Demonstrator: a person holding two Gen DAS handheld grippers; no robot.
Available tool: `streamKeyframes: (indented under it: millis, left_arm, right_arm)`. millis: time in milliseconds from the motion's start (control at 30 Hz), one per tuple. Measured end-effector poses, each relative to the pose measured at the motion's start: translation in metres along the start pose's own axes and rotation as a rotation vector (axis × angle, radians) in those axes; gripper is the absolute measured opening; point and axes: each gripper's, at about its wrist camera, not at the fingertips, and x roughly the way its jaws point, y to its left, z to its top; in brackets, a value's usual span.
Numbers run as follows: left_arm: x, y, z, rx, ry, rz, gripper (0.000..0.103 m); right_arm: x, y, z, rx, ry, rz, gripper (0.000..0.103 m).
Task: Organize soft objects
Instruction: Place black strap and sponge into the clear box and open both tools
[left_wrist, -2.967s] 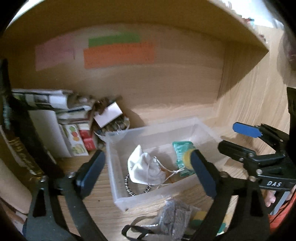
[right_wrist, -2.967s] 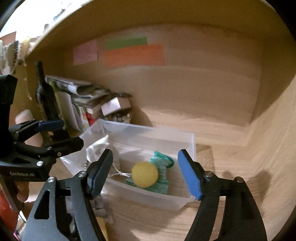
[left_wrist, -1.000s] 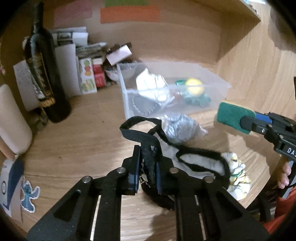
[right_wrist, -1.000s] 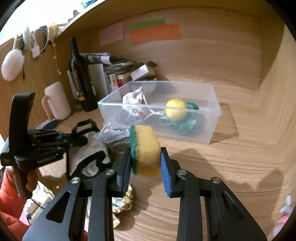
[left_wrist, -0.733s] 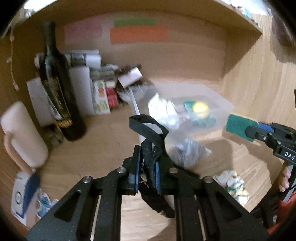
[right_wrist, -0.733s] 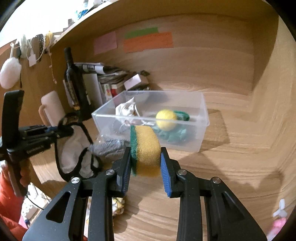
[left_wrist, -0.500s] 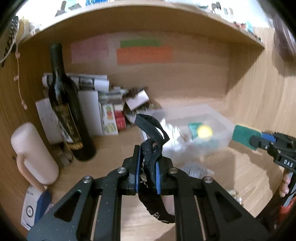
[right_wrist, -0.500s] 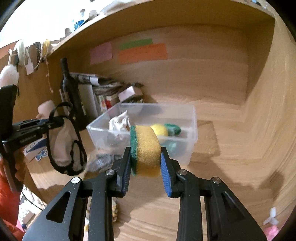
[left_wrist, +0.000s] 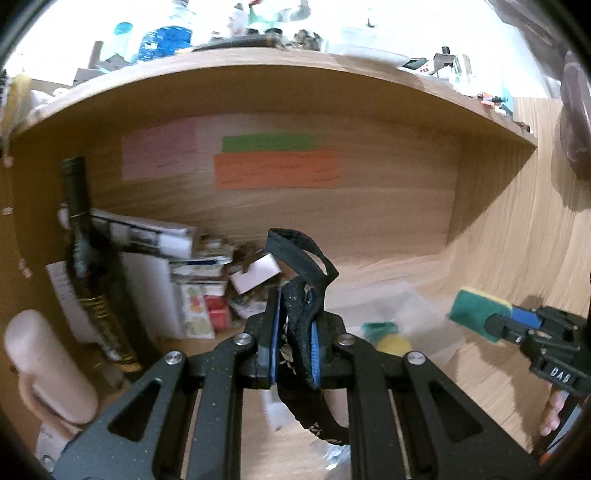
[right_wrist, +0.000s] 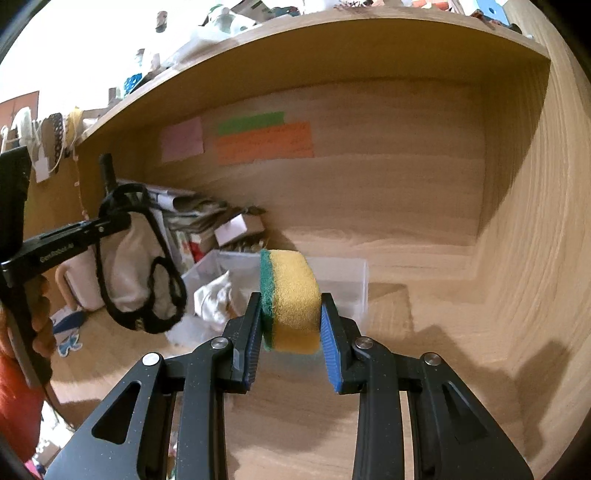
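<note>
**With two soft things in the air, the bin is only part filled**

While the clear bin (left_wrist: 402, 306) already shows a yellow ball (left_wrist: 393, 345) on a green cloth (left_wrist: 380, 326), the left wrist view has the left tool (left_wrist: 293, 345) closed tight on a black-strapped pouch (left_wrist: 301, 280), lifted above the surface (left_wrist: 491, 406). One strap loop stands up past the fingertips; the rest hangs below, out of sight. At right, the right tool carries a sponge (left_wrist: 476, 314) near the bin. A dark bottle (left_wrist: 86, 266) and a pale mug (left_wrist: 48, 369) stand at left.

From the right wrist view, the right tool (right_wrist: 291, 332) is narrowed to the sponge's width, its pads pressing both sides of the yellow-and-green sponge (right_wrist: 291, 302), which is held just before the bin (right_wrist: 351, 280). A white cloth (right_wrist: 214, 299) lies in the bin's left end. The pouch (right_wrist: 136, 266) dangles from the left tool (right_wrist: 110, 225), off to the bin's left.

By my reading, a few things are stowed; the sponge and pouch remain to be dropped in. Blur hides whatever else is on the surface.
</note>
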Motion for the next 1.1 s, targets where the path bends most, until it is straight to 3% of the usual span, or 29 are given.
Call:
streamKeyframes:
  millis: [267,500,900,967,1033,1100]
  left_arm:
    - [0.049,-0.014,0.007,-0.002,0.033,-0.003,0.013]
    - [0.1,-0.008,-0.009,-0.063,0.174,-0.03,0.013]
    - [0.135,-0.026,-0.034,0.052,0.287,0.021,0.014]
    - [0.137,-0.027,-0.034,0.06,0.298,0.014,0.026]
    - [0.137,-0.026,-0.035,0.054,0.314,-0.012,0.046]
    - [0.133,-0.029,-0.035,0.058,0.316,-0.027,0.053]
  right_arm:
    - [0.027,-0.013,0.004,0.017,0.042,-0.028,0.027]
    - [0.065,-0.022,-0.008,0.025,0.133,-0.049,0.027]
    - [0.082,-0.014,-0.019,-0.04,0.203,-0.12,0.028]
    - [0.087,-0.014,-0.019,-0.05,0.215,-0.127,0.028]
    - [0.088,-0.014,-0.02,-0.054,0.218,-0.133,0.032]
    - [0.085,-0.013,-0.02,-0.059,0.21,-0.135,0.043]
